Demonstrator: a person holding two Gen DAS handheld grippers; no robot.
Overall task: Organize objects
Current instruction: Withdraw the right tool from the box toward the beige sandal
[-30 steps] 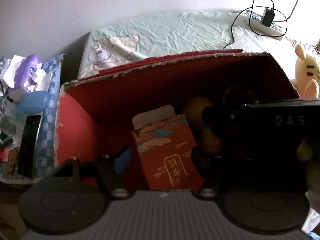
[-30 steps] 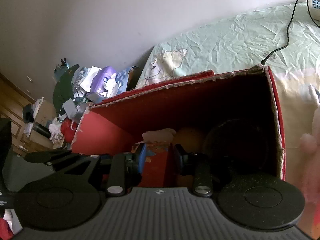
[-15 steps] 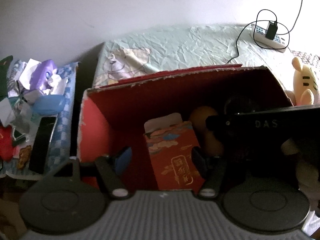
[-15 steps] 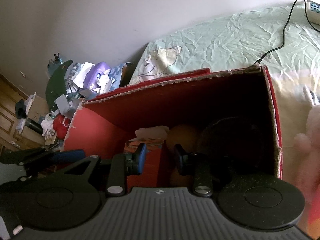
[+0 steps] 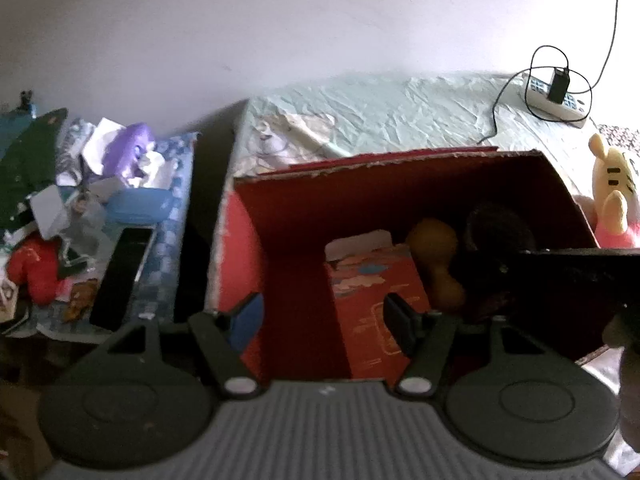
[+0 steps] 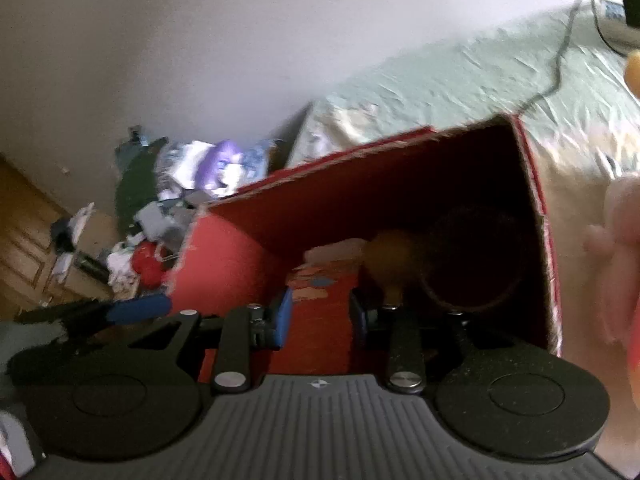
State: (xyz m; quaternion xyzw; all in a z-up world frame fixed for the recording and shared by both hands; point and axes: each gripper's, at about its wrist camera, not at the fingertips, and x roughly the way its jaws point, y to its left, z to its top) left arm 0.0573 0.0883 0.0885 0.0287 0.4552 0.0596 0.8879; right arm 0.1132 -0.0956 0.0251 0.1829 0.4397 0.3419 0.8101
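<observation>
A red cardboard box [image 5: 248, 248] sits on the bed [image 5: 400, 108], open top facing up. Inside, a red printed carton [image 5: 372, 280] stands upright beside an orange gourd-shaped item [image 5: 436, 256] and a dark round object [image 5: 500, 228], hard to identify. The left hand-held gripper [image 5: 324, 316] spreads wide and empty. The right hand-held gripper [image 6: 320, 316] gapes narrower, empty; its view is blurred. Free space lies left of the carton.

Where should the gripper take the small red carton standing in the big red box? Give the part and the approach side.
Grip the small red carton near its top edge, below the open white flap, closing across its two broad faces. Come straight down from above: it stands upright inside the big red box, whose walls block any sideways approach, and the orange gourd-shaped object sits close on its right.
</observation>
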